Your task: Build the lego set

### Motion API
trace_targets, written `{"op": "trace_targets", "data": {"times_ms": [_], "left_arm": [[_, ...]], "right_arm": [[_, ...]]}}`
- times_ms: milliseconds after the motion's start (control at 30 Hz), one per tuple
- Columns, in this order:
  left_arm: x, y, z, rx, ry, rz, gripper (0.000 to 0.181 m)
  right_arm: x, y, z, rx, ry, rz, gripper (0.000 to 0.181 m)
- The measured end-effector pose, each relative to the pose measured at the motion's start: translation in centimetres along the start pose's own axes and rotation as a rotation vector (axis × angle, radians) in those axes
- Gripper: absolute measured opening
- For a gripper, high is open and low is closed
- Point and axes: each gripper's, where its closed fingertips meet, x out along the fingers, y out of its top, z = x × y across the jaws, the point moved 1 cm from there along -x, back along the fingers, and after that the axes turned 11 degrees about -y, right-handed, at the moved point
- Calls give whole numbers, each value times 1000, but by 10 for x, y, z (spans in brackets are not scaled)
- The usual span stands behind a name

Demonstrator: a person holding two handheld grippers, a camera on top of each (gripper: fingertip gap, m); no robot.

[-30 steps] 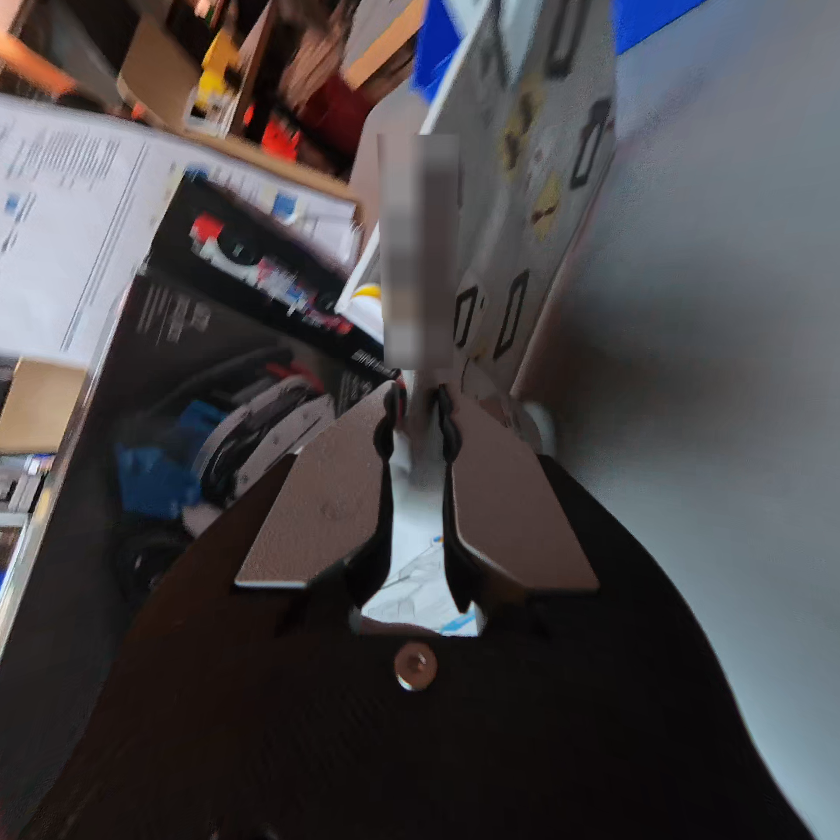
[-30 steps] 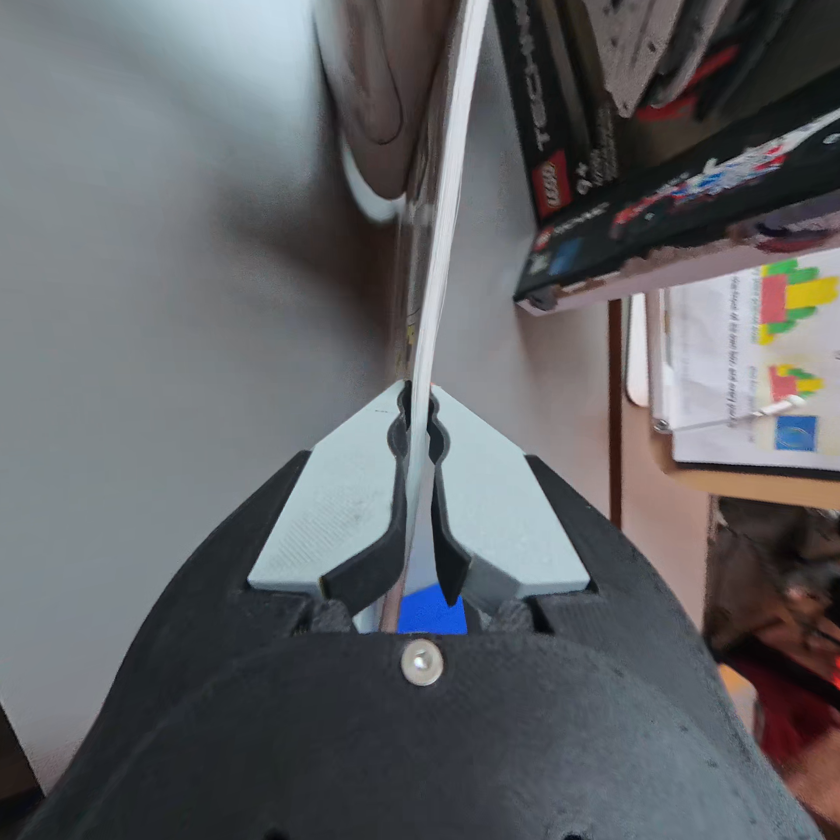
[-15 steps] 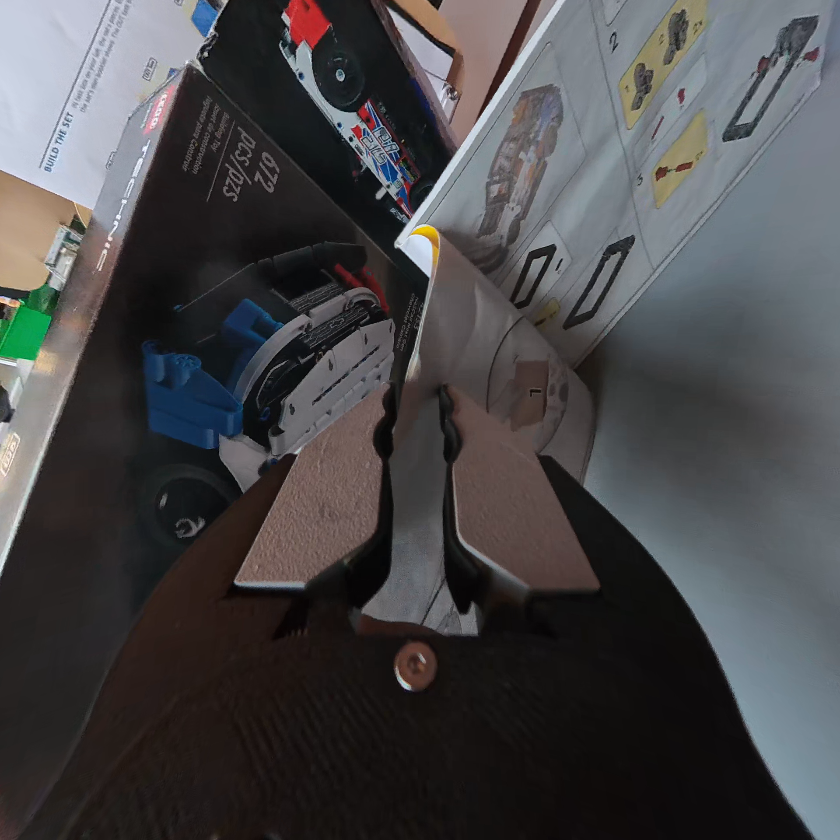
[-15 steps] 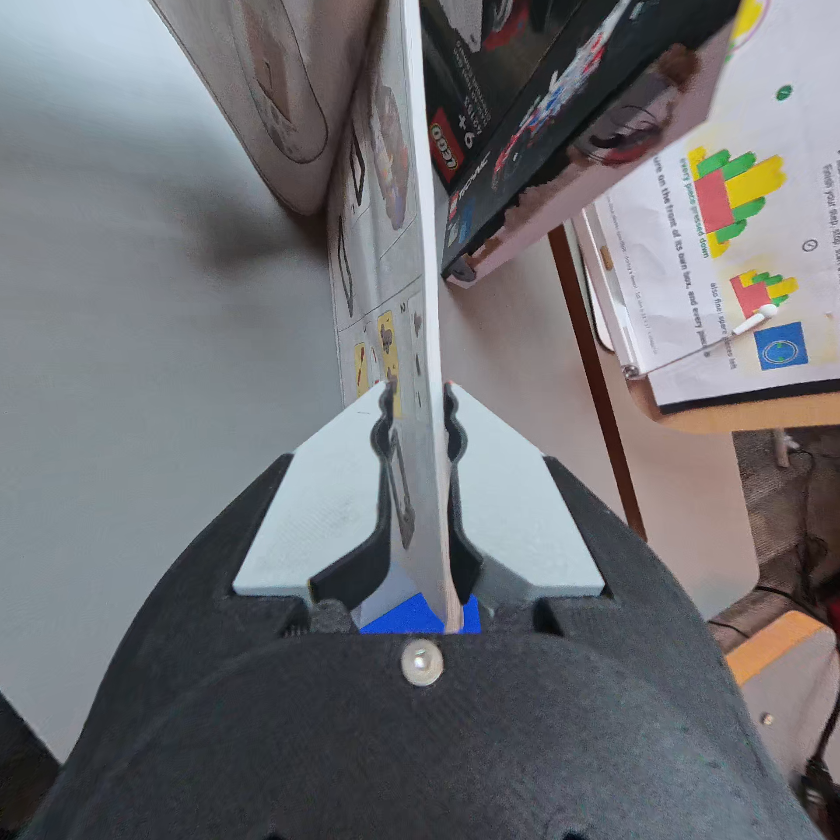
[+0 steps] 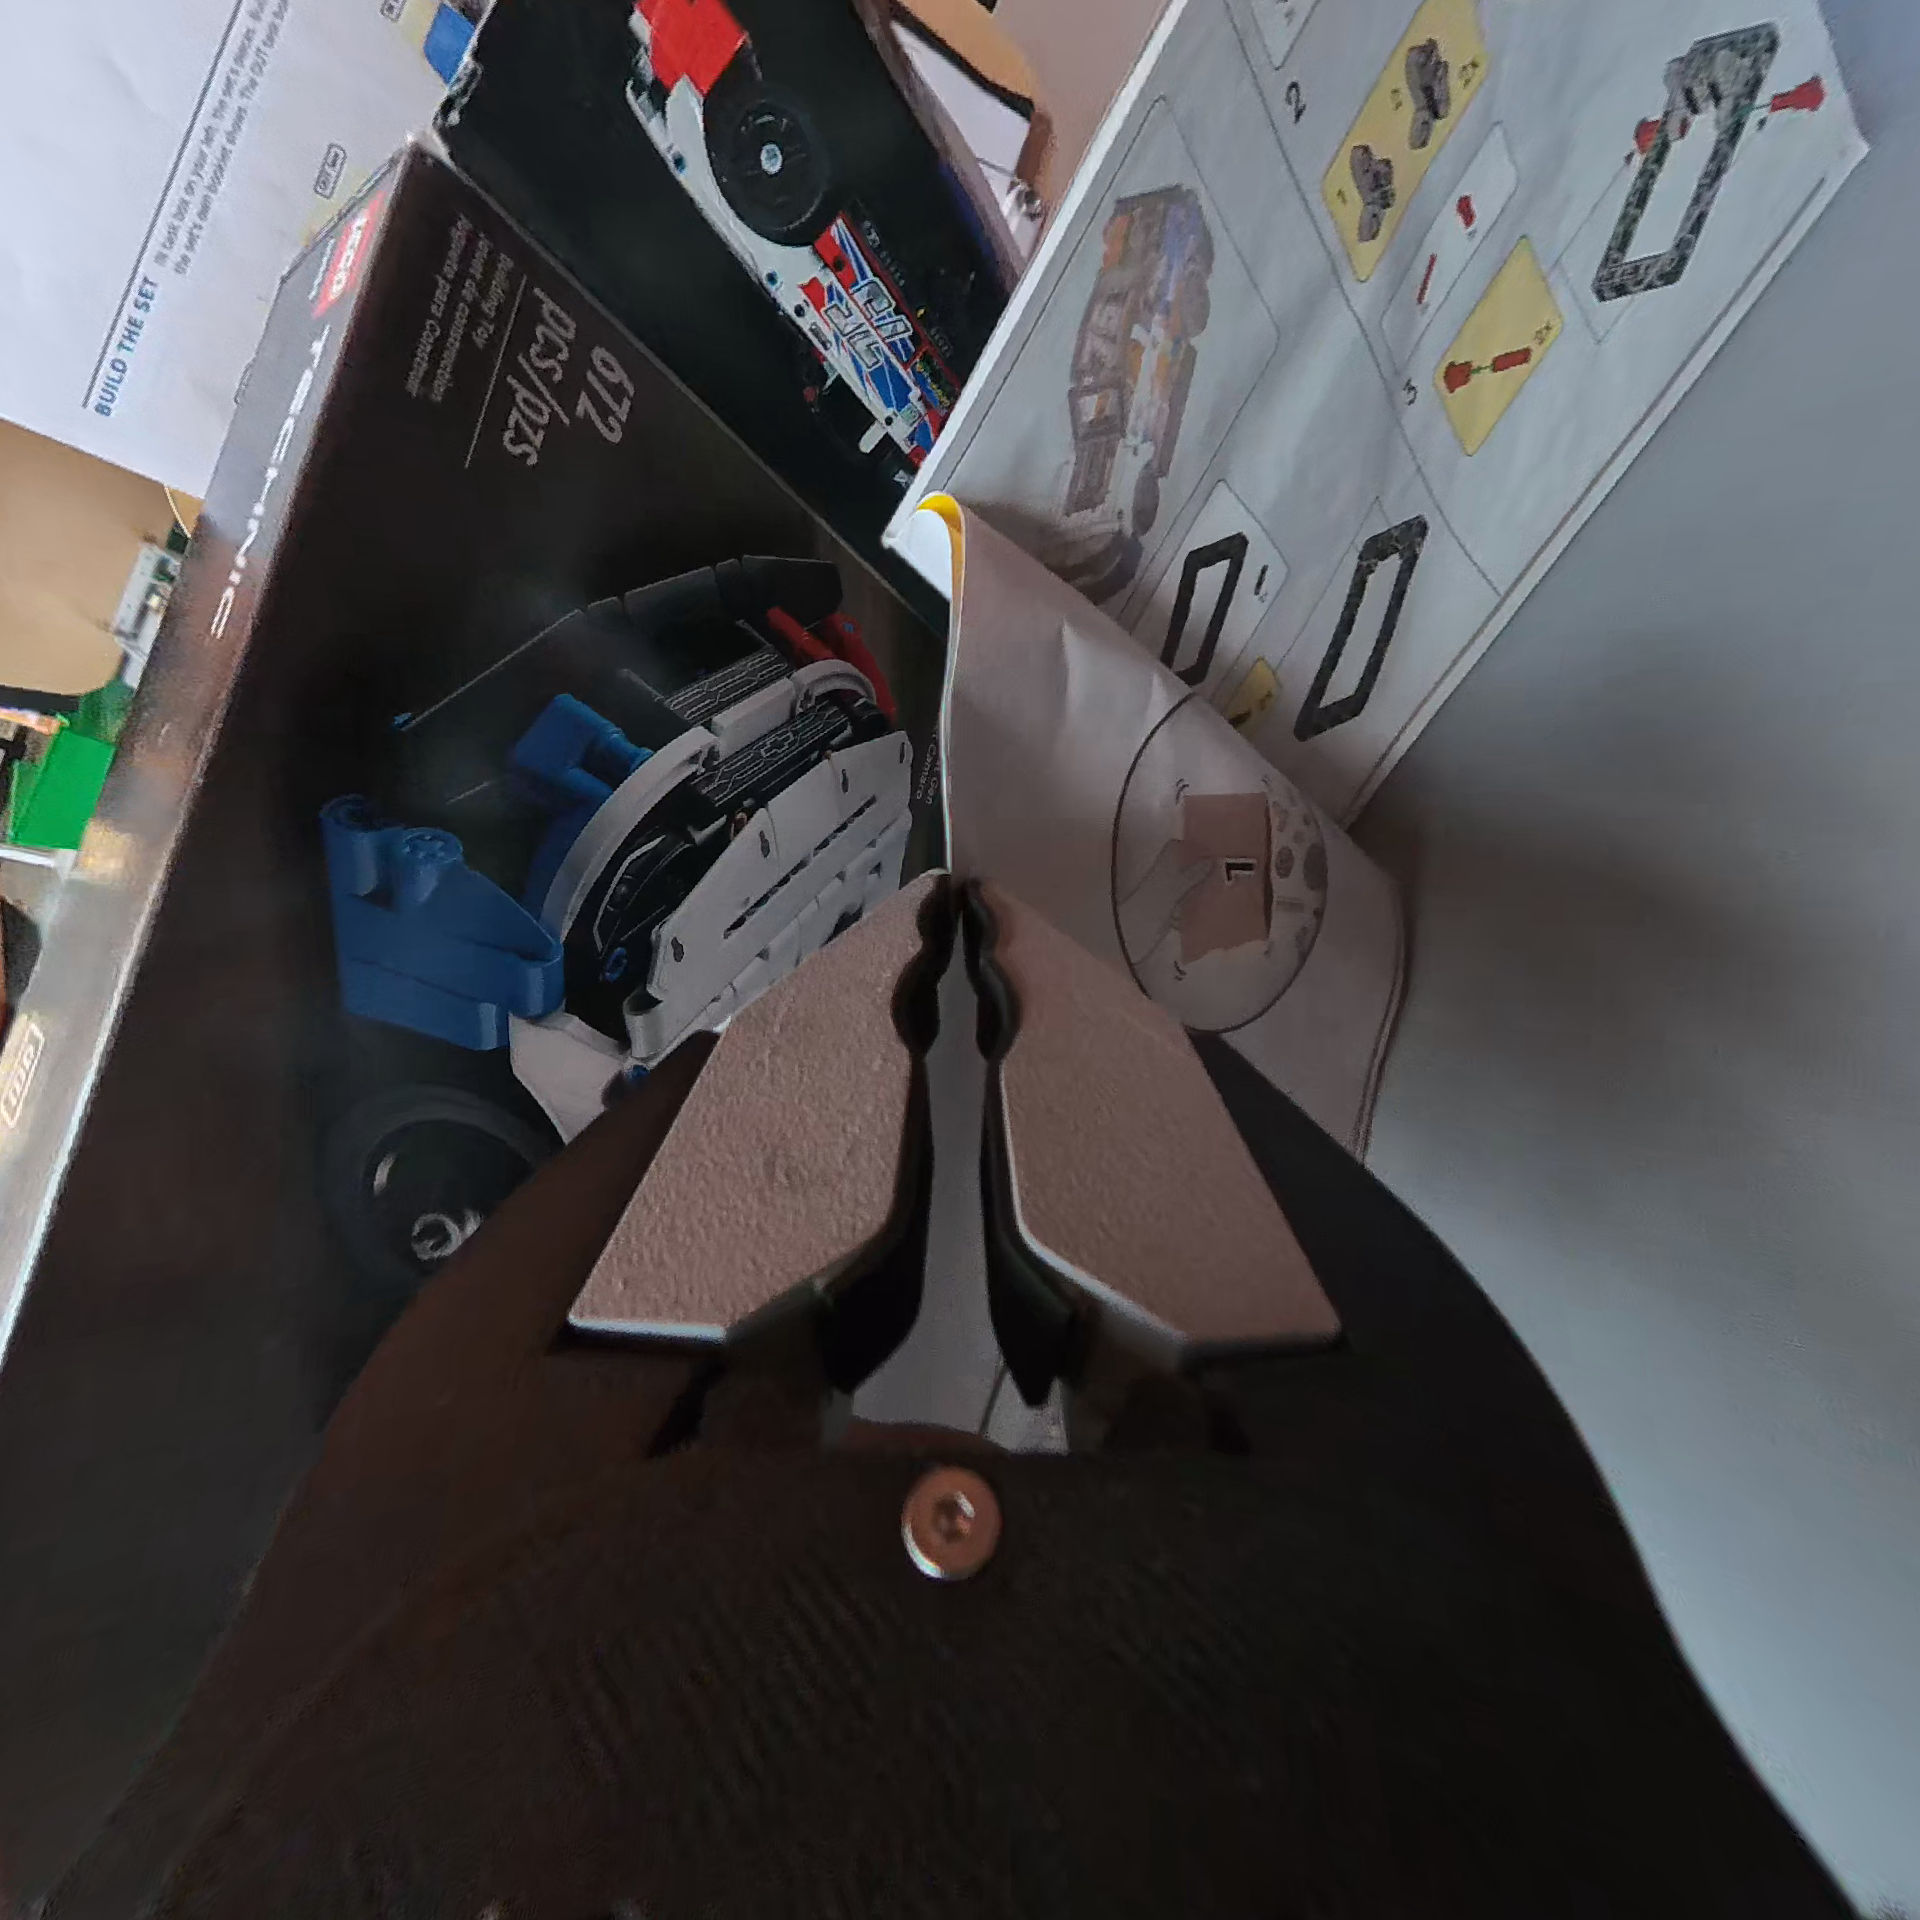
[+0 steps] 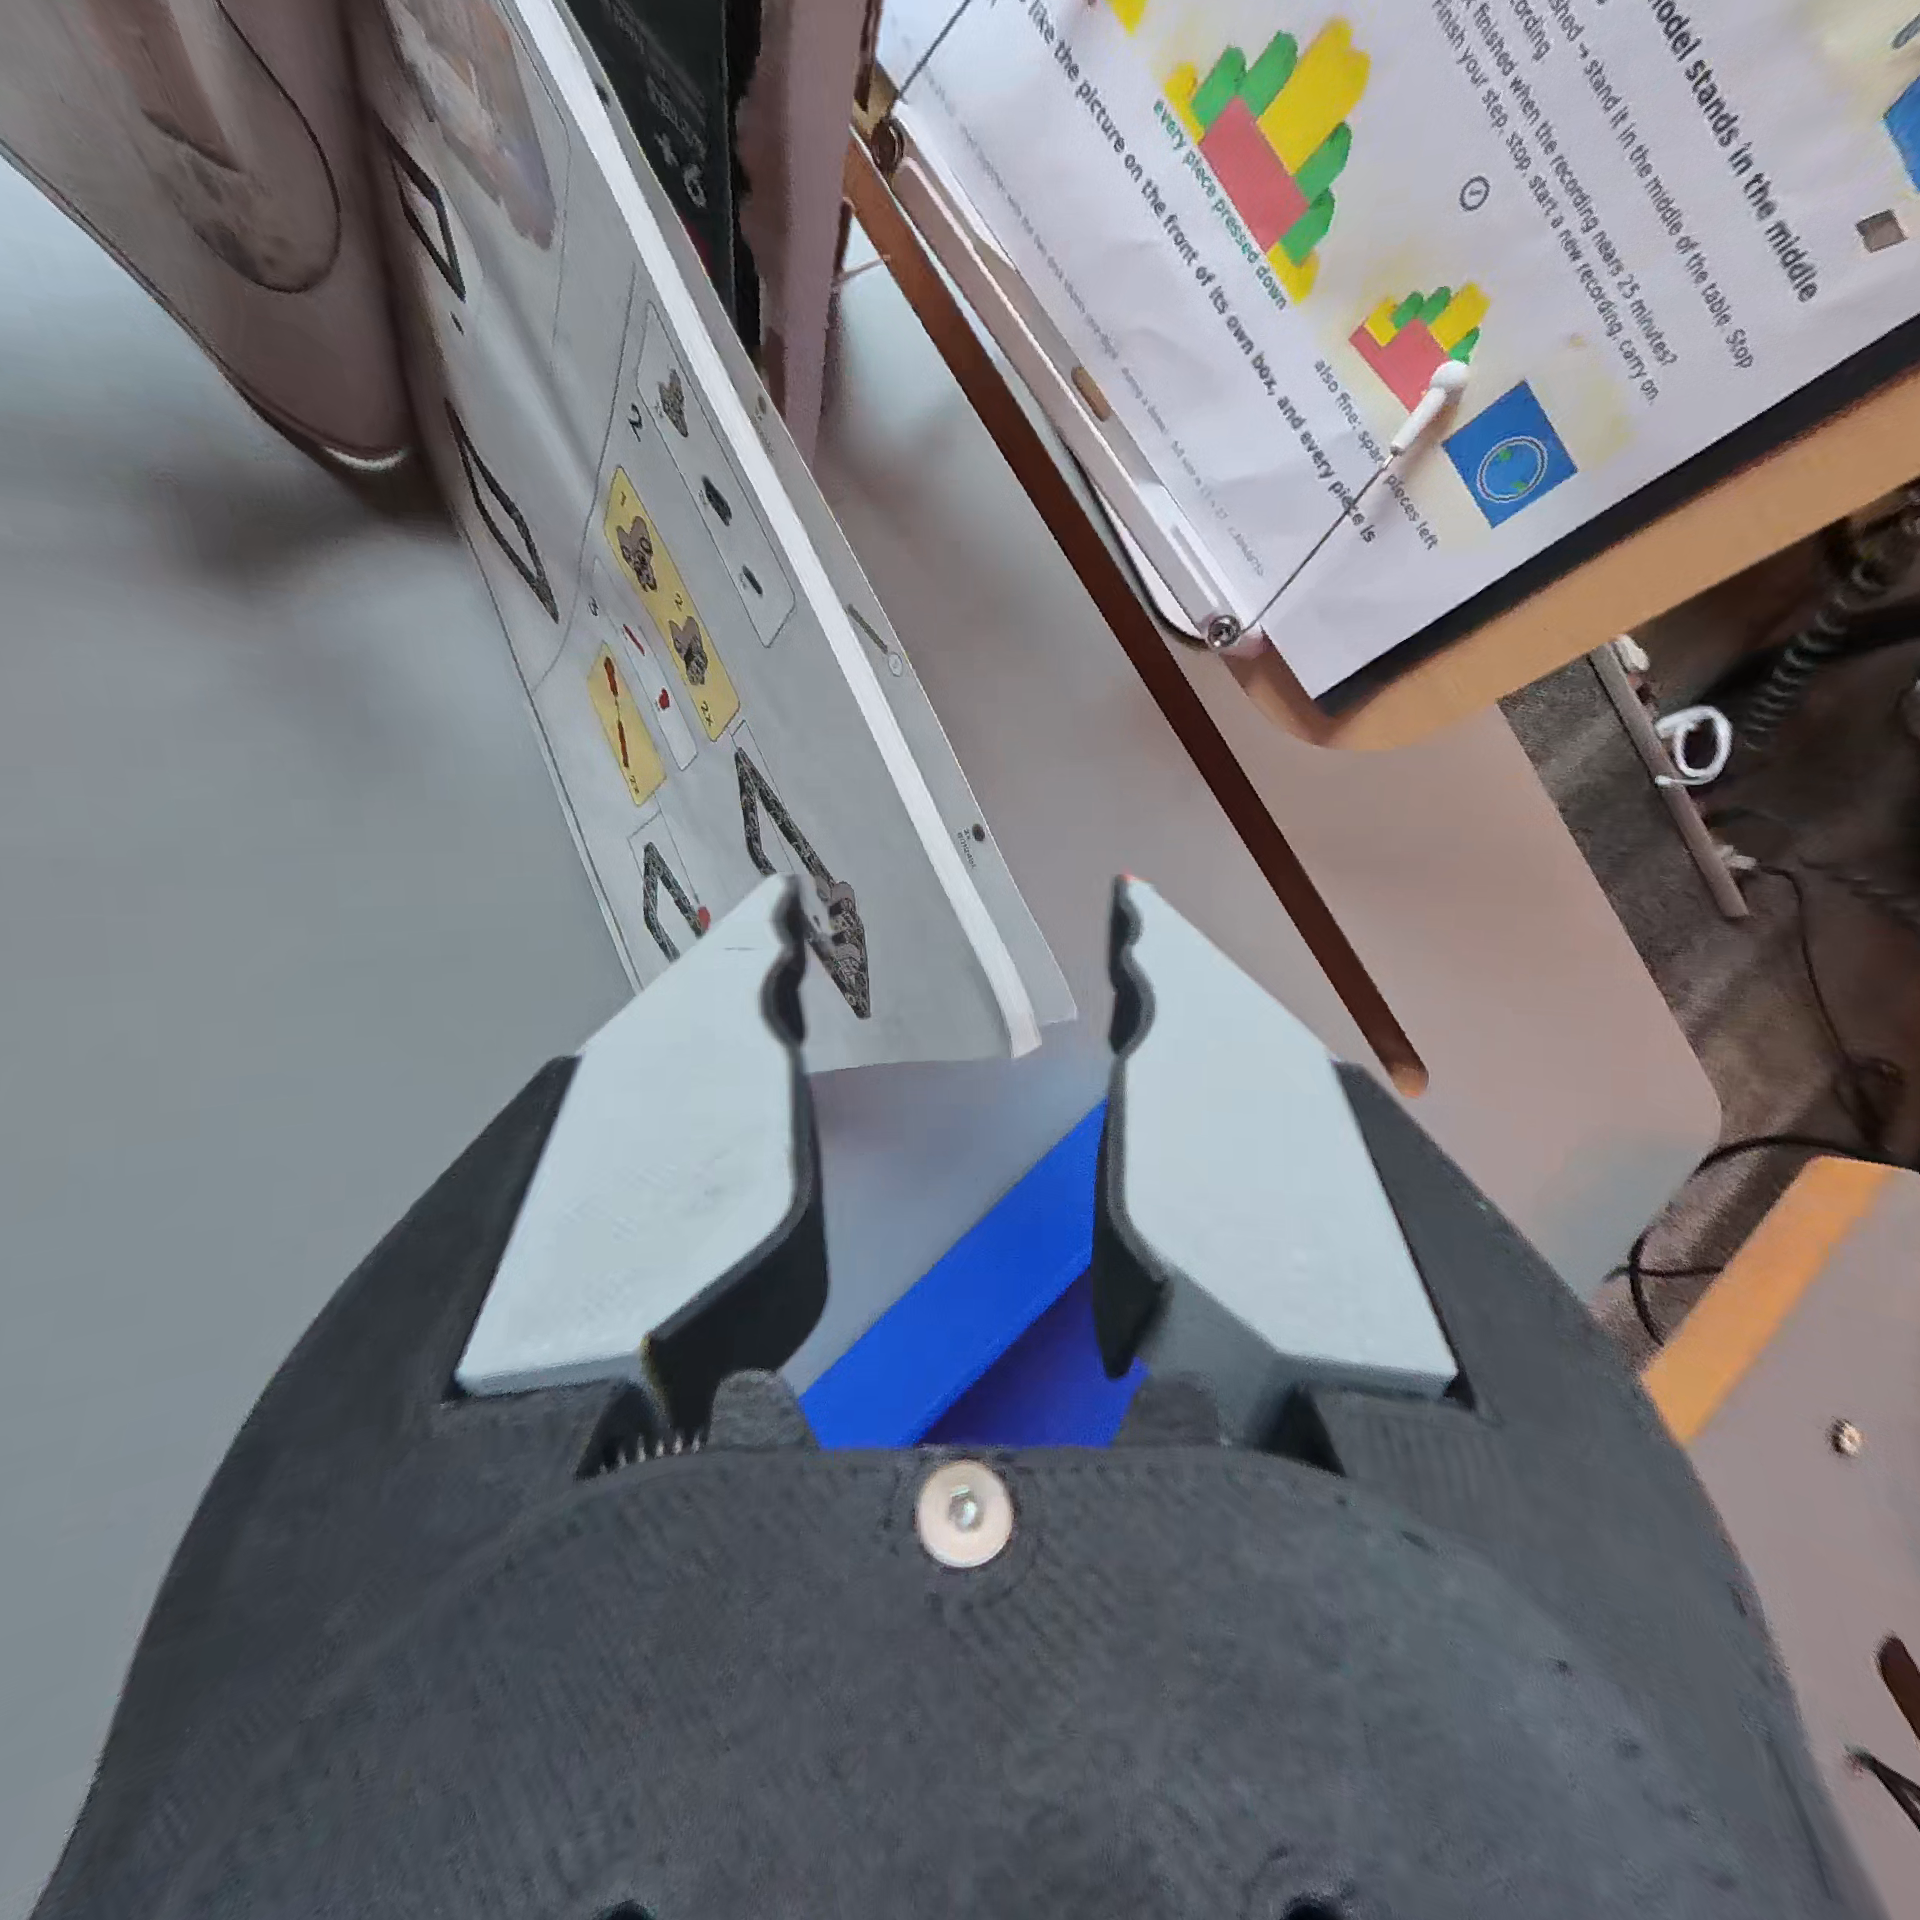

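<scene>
Left wrist view, left to right: a black set box (image 5: 436, 727) lies on the grey bench (image 5: 1662, 1039), with a printed sheet (image 5: 125, 208) beyond it. The left gripper (image 5: 958, 914) has its fingers clenched on a turned page (image 5: 1049, 727) of the instruction booklet (image 5: 1403, 343), which lies open just beside the box. The page curls upright from the spine, probably held so to keep the first building steps exposed.

Right wrist view, left to right: the same curled page stands at upper left; the booklet (image 6: 790, 748) lies flat on the bench (image 6: 208, 831). The right gripper (image 6: 956, 925) hovers above the booklet's near corner with fingers released and parted, holding nothing. A blue block (image 6: 966, 1278) shows between them, lower down. At right, a clipboard with an illustrated sheet (image 6: 1455, 260) rests on a wooden stand; cables trail on the floor beyond. No loose bricks are visible, so building appears not yet begun.
</scene>
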Motion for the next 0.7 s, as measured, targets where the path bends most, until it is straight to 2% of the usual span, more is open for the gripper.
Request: {"op": "trace_targets", "data": {"times_ms": [33,133,200,300,367,433,567,700], "left_arm": [[-1,1,2,11,-7,6,0],[-3,3,6,37,-27,26,0],[-4,2,7,46,-25,33,0],[-4,1,7,37,-22,39,0],[-5,2,8,13,-32,49,0],[-9,4,13,-40,-76,59,0],[-24,15,35,-45,-209,42,0],[-36,30,61,-65,-432,20,0]], "right_arm": [[1,-1,1,11,15,8,66],[7,-6,-4,51,103,23,74],[16,-15,-3,72,111,-2,72],[25,-20,-11,87,141,5,43],[20,-21,-24,121,230,-12,23],[5,-22,-37,128,311,-16,3],[-46,-33,-59,114,460,-94,2],[-82,-52,-78,113,619,-197,2]]}}
